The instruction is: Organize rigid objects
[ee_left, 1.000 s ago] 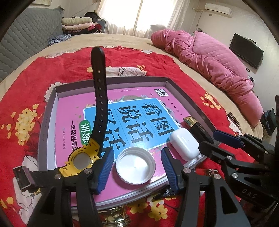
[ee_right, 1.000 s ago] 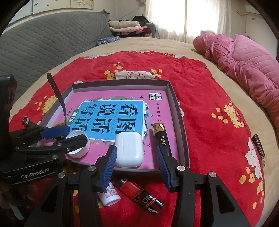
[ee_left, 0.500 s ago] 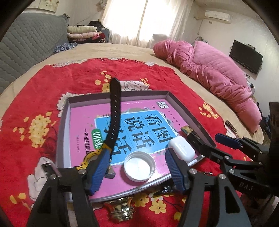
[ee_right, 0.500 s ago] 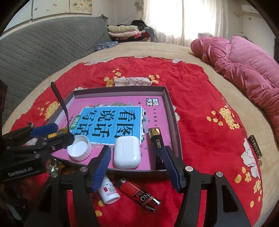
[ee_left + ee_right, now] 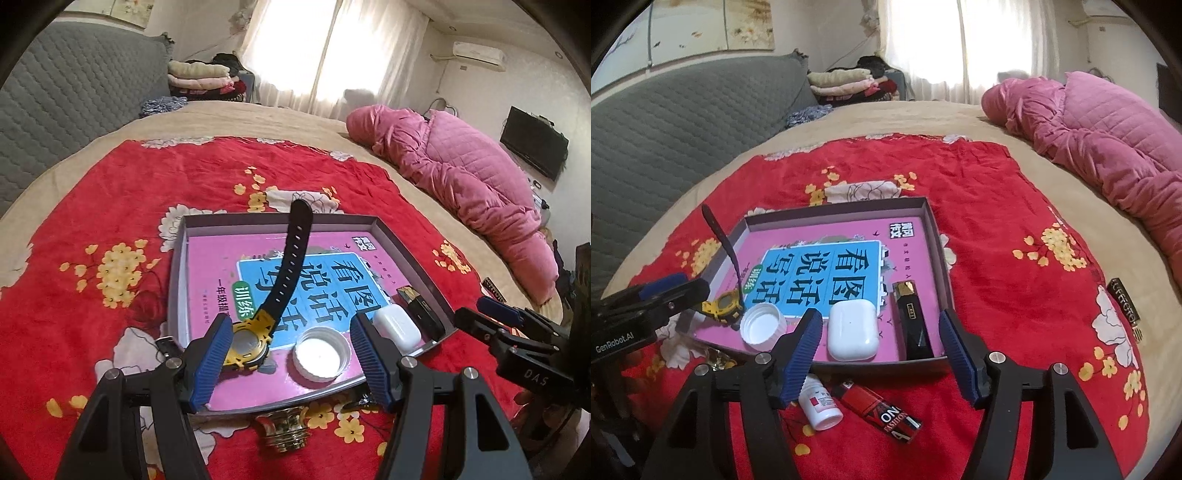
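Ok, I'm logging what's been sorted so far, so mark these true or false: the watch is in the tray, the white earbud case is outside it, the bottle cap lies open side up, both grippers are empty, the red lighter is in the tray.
1. The watch is in the tray. True.
2. The white earbud case is outside it. False: it lies in the tray.
3. The bottle cap lies open side up. True.
4. Left gripper and right gripper are empty. True.
5. The red lighter is in the tray. False: it lies on the red cloth.
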`<state>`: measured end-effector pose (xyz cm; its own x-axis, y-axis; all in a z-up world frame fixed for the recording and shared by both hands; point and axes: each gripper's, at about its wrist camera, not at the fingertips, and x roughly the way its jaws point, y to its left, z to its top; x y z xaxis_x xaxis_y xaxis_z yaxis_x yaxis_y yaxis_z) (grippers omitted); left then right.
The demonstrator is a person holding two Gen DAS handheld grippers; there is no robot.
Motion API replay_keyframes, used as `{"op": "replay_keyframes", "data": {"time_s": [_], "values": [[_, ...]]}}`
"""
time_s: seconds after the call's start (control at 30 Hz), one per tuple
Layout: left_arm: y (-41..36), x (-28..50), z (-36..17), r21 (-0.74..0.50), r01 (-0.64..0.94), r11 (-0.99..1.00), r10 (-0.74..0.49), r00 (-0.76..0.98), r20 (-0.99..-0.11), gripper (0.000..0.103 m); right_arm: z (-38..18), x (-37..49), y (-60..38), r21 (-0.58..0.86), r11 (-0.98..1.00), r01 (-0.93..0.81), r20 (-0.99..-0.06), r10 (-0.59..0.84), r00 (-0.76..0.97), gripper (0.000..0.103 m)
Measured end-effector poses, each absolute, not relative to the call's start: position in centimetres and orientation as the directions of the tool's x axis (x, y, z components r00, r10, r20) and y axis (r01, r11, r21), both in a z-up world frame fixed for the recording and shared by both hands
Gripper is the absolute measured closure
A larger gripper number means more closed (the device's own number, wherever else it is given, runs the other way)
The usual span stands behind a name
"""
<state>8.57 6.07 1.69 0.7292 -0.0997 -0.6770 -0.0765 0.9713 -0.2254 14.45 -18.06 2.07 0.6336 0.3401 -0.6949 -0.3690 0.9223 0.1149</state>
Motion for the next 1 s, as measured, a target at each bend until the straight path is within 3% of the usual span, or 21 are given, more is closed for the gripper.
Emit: {"op": "replay_keyframes", "data": {"time_s": [1.0], "values": [[6.6,4.5,3.4,-0.185,-0.134,0.974,-0.031,0.723,-0.690,0.037,4.8,11.9,-19.6,0.114,0.910,-0.399,-0.623,0.378,0.685,0.030]]}}
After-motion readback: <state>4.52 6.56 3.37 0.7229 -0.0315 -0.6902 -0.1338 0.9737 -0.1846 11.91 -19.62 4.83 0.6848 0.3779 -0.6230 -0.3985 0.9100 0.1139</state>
